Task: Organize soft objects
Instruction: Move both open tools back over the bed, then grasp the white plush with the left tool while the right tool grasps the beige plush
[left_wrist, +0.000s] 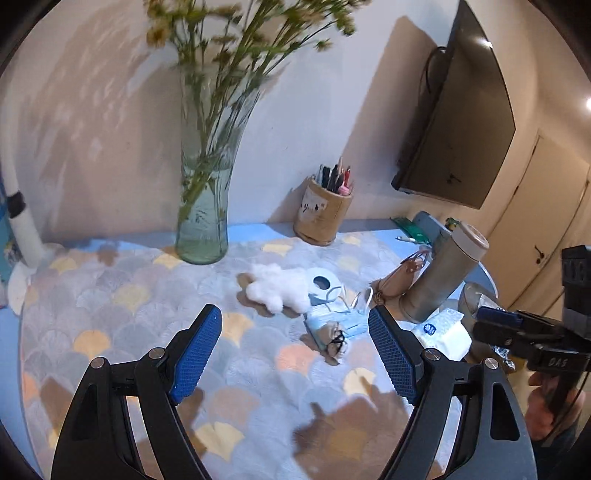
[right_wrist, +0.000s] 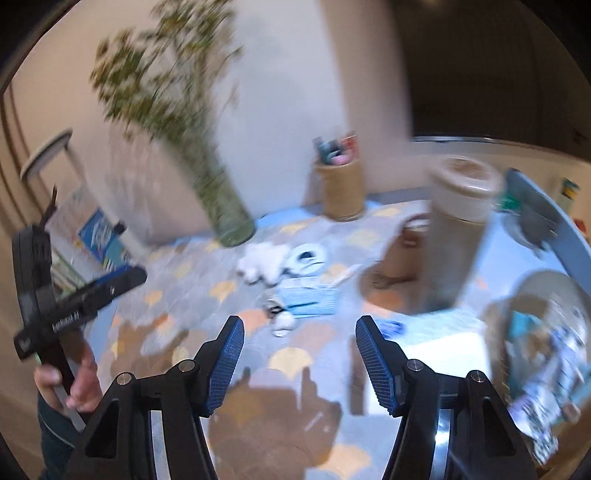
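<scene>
The left gripper (left_wrist: 295, 336) is held over the table (left_wrist: 110, 314) with its two blue pads wide apart; nothing is gripped between them. The right gripper (right_wrist: 299, 347) is also held open over the table, and nothing is caught in it; its view is very blurred.

The soft things are grouped near the middle of the table, on a cloth with fan shapes in grey, yellow and orange. A white cotton ball (left_wrist: 277, 290) is seen just past the left gripper; a roll of white tape (left_wrist: 323, 282) is placed right beside it. A blue face mask (left_wrist: 336, 319) is laid just in front of the tape, and a small dark and tan bundle (left_wrist: 332, 338) is touching the mask; what the bundle is cannot be told. A white tissue pack (left_wrist: 443, 332) is set to the right, beside a tall grey bottle (left_wrist: 439, 277).

Further back, a glass vase (left_wrist: 203, 221) with green stems is stood near the wall; a brown pen cup (left_wrist: 323, 216) is set to its right. A dark screen (left_wrist: 461, 122) is hung on the wall.
</scene>
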